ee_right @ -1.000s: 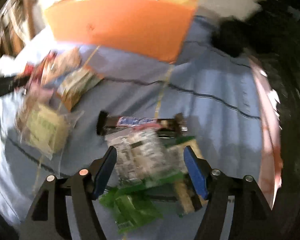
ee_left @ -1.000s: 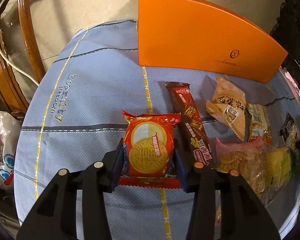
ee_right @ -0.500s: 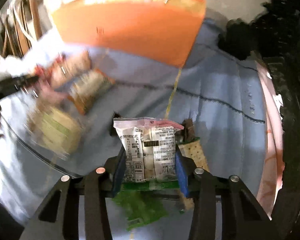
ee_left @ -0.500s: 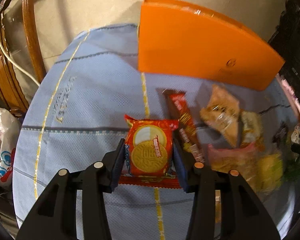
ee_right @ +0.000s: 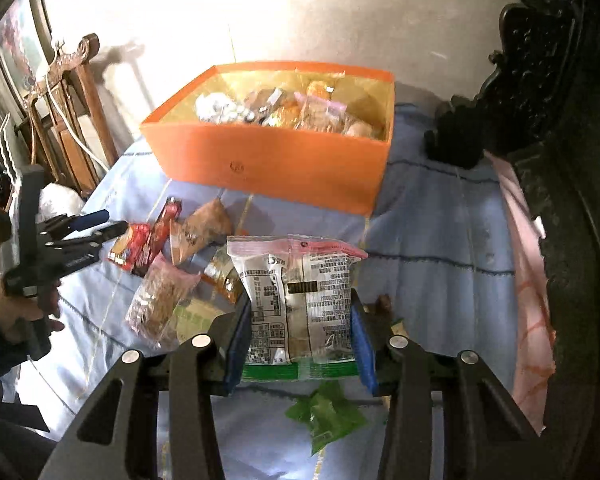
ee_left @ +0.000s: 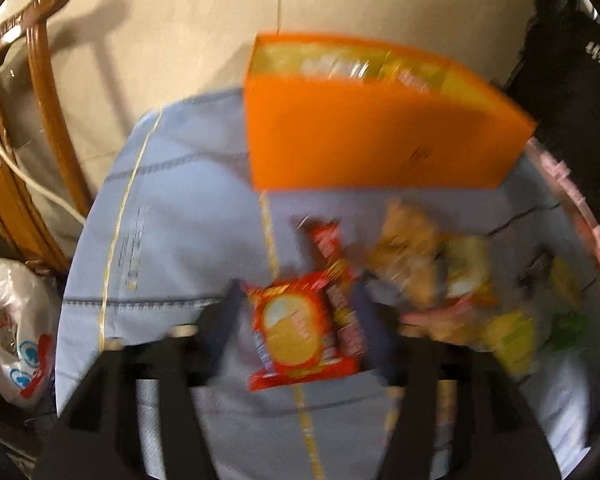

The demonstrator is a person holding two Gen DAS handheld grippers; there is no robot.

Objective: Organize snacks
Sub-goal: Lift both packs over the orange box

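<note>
The clear snack packet (ee_right: 300, 304) stands upright at lower centre of the right wrist view, long axis vertical, pinched by the right gripper (ee_right: 298, 340) tilted downward. The left gripper (ee_left: 296, 332) is opening around the red biscuit packet (ee_left: 296, 332), below the orange box (ee_right: 276, 160).

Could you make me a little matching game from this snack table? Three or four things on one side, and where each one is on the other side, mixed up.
Things:
1. clear packet with a printed label
2. red biscuit packet
3. green wrapper
4. orange box

Places:
A. lying on the blue cloth, just below the right gripper
B. standing at the far end of the cloth, with snacks inside
C. clamped between the right gripper's blue pads
D. between the jaws of the left gripper, which are opening

Pairs: 1-C, 2-D, 3-A, 4-B
</note>
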